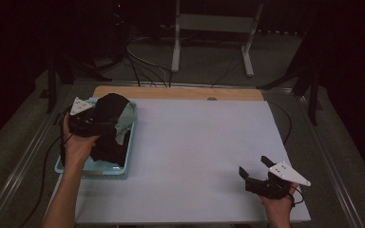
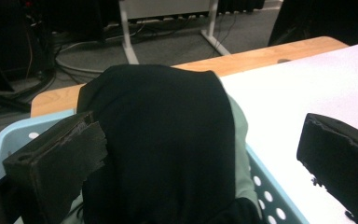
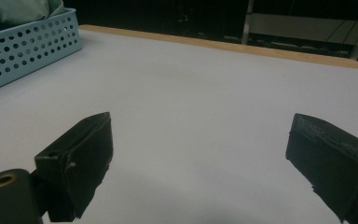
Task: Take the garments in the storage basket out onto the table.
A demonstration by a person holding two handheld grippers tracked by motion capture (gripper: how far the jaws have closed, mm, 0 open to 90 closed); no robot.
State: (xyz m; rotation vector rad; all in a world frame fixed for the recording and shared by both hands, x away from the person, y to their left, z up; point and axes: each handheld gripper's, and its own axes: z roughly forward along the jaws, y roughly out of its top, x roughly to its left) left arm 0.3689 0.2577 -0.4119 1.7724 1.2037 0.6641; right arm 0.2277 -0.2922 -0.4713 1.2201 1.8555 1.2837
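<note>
Left tongs (image 2: 200, 163) spread wide, jaws straddling black cloth (image 2: 163, 140) heaped in blue basket (image 1: 105, 169) at table's (image 1: 195, 142) left edge, likely set for grab. Green cloth (image 1: 128, 118) tucked beneath. Right tongs (image 3: 200, 163) wide, empty, parked low over bare table, kept clear.
</note>
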